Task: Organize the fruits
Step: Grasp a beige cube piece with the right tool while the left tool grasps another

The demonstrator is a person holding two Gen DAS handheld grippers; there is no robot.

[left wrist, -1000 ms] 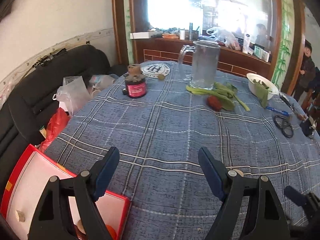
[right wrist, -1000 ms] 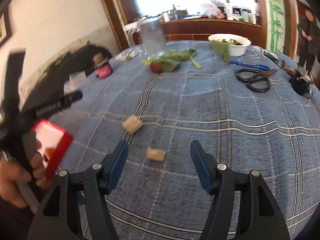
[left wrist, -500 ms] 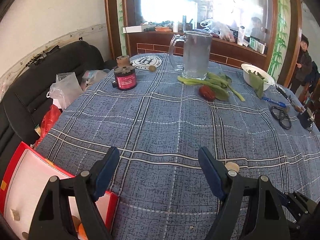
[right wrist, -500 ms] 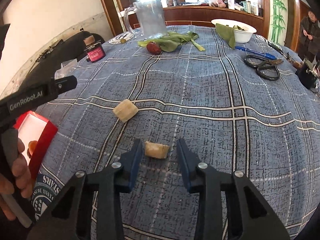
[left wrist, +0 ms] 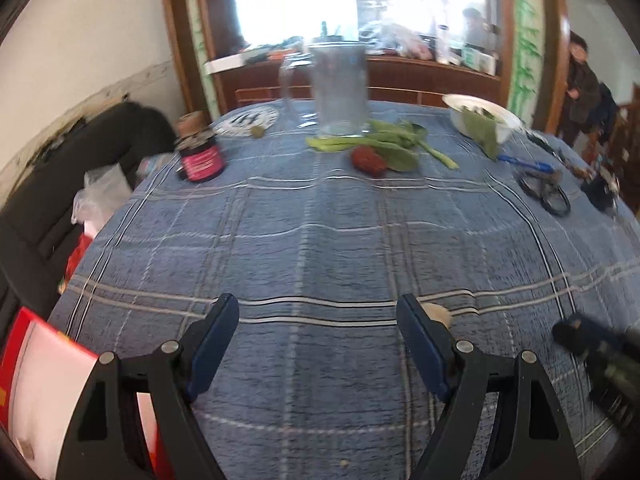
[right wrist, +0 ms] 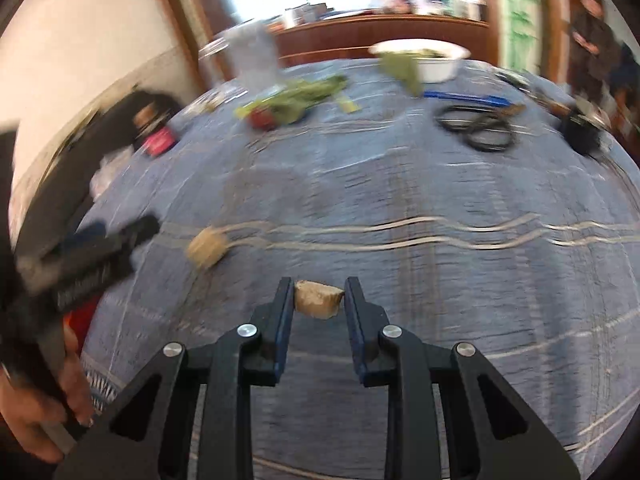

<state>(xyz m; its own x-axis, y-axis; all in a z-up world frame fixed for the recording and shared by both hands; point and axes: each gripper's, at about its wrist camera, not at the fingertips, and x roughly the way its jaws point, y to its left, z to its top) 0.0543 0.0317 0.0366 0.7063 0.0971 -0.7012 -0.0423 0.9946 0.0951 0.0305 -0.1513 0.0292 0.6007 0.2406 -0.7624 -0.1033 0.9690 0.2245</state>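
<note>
My right gripper (right wrist: 319, 282) points down at the blue checked tablecloth (right wrist: 400, 184). Its jaws are closing, and both pads touch the sides of a tan fruit chunk (right wrist: 319, 301). A second, rounder tan chunk (right wrist: 208, 246) lies on the cloth to the left of it. My left gripper (left wrist: 318, 308) is open over bare cloth with nothing between its fingers; that second chunk (left wrist: 438, 314) peeks out behind its right finger. A red box with a white inside (left wrist: 40, 380) sits at the table's lower left. A red fruit (left wrist: 368, 160) lies by green leaves (left wrist: 384, 142) far back.
A glass jug (left wrist: 340, 88), a dark jar with a pink label (left wrist: 200, 156), a white bowl with greens (left wrist: 480, 118), a blue pen (left wrist: 524, 164) and black scissors (left wrist: 546, 192) stand along the far side. A person (left wrist: 582, 80) stands at the back right. A dark sofa (left wrist: 60, 184) lies left.
The right jaws have closed in from wide apart onto the tan chunk. The left gripper has shifted, so the red box shows less; its jaws stayed as wide.
</note>
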